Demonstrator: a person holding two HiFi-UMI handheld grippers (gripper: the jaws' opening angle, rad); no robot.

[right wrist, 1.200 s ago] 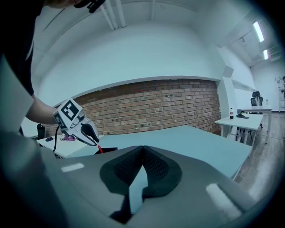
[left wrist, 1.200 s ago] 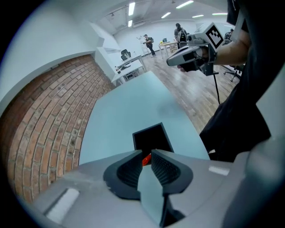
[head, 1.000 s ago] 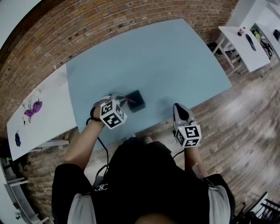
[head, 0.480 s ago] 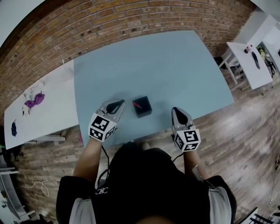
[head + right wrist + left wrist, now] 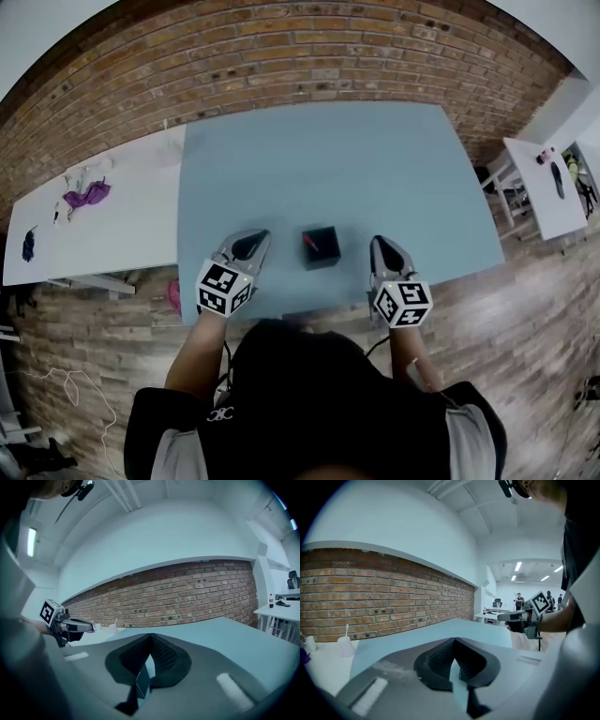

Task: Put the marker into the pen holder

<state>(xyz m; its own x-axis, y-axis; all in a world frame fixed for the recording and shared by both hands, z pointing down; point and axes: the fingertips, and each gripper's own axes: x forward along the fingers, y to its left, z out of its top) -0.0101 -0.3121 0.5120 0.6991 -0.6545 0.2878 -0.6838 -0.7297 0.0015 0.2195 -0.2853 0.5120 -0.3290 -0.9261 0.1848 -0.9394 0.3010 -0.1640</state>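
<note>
The black pen holder (image 5: 322,248) stands near the front edge of the blue-grey table (image 5: 319,169). A red marker (image 5: 309,242) leans inside it, its tip showing at the left of the opening. My left gripper (image 5: 248,244) hovers to the left of the holder, apart from it, shut and empty. My right gripper (image 5: 384,251) hovers to the right of the holder, also shut with nothing in it. In the left gripper view the jaws (image 5: 452,641) meet over the table, and the right gripper (image 5: 520,616) shows at the right. In the right gripper view the jaws (image 5: 150,637) are closed, with the left gripper (image 5: 70,625) at the left.
A white table (image 5: 112,234) adjoins on the left, carrying purple items (image 5: 89,197) and a small cup (image 5: 169,150). A brick wall (image 5: 281,56) runs behind. Another white table (image 5: 548,183) stands at the far right on the wooden floor (image 5: 525,309).
The left gripper was at the holder with the red marker a second ago; it has let go, drawn back to the left and shut. The marker now rests in the holder.
</note>
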